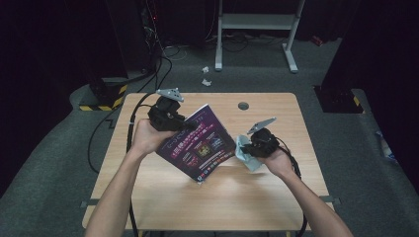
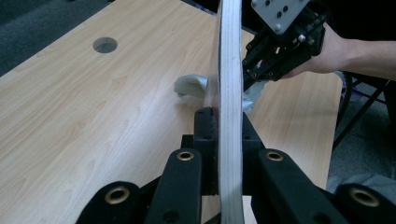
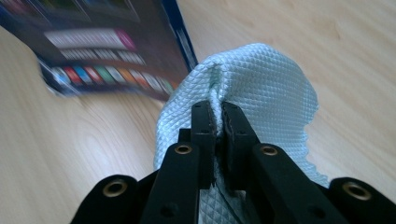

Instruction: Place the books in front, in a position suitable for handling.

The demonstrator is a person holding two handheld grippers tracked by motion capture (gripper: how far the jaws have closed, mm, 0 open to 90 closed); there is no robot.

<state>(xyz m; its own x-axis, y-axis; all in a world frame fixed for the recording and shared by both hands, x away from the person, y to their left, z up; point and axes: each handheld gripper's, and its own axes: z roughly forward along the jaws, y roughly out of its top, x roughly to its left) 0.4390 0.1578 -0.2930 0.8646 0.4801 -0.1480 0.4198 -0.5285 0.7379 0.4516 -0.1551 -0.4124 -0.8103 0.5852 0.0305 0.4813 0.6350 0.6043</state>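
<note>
Glossy dark purple booklet (image 1: pixel 197 143) clamped upright mid-tabletop by left gripper (image 1: pixel 180 126); right gripper (image 1: pixel 247 147), pinching pale-blue waffle-weave cloth (image 3: pixel 261 93), probably wipes its cover next

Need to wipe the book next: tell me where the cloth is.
The cloth hangs pinched in the right gripper, right of centre in the high view, just beside the book that the left gripper holds above the table.

Clamped in my left gripper (image 2: pixel 227 123) is a book (image 1: pixel 197 143) with a glossy dark printed cover and matt white paper page edges. My right gripper (image 3: pixel 218 109) pinches a pale blue cloth (image 3: pixel 261 88), woven in a fine diamond texture, soft and matt. Below both tools, the table (image 1: pixel 257 197) is light wood-grain laminate, smooth with a slight sheen. The jaws look like matt black plastic with brass-coloured rivets.
</note>
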